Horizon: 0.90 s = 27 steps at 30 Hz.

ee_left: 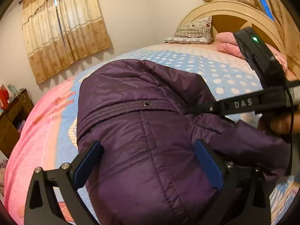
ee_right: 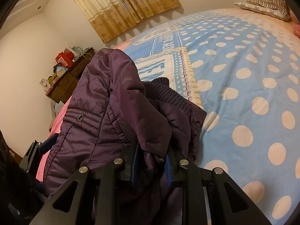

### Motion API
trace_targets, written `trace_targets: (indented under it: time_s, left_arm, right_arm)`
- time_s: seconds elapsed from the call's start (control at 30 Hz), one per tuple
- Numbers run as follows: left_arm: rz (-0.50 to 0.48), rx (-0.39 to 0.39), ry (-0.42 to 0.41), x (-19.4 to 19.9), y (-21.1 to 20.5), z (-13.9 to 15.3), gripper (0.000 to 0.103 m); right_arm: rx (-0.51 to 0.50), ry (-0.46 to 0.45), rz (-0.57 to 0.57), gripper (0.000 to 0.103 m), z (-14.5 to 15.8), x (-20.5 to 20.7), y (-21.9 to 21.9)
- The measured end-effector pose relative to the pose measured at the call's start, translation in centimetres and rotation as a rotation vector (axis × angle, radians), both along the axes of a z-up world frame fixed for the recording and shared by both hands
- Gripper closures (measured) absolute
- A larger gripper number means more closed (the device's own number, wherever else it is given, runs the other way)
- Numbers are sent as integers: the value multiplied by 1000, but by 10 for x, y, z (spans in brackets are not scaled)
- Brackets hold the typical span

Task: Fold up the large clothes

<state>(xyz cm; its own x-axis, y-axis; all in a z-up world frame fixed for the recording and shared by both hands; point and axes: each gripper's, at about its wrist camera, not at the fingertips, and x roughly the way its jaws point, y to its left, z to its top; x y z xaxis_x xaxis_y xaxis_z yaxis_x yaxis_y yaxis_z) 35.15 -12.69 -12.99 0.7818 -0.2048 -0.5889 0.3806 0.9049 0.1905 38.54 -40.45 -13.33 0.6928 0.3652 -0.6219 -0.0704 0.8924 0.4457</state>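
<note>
Bunching purple quilted jacket (ee_left: 150, 131) on bed (ee_left: 215, 71)

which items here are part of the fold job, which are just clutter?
In play:
purple jacket, bunched on the bed
left tool, open around the jacket
right tool, shut on a jacket fold
bedspread, the work surface

Just lying about:
patterned pillow
pink blanket
curtains
dark dresser with boxes on top
</note>
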Motion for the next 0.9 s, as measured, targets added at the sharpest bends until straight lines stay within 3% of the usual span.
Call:
trace_targets:
  time_s: [0.33,0.5,0.73,0.8,0.9]
  left_arm:
    - [4,-16,11,8,3,-4,0]
    - [13,-21,13,10,3,-4,0]
    - [24,-50,-7,7,7,0,0]
    - [33,-69,-7,6,11,2,0]
    - [46,-83,16,11,15,0,0]
  right_arm:
    - [-30,-34,-28,81,0,-8,8]
    - [-156,-105,-14,79,10,-14,22]
    - [-88,-131,-12,75,7,-17,16]
    - [-168,-151,-34,73,13,-20,28]
    - [-444,-216,-106,68,29,-32,64]
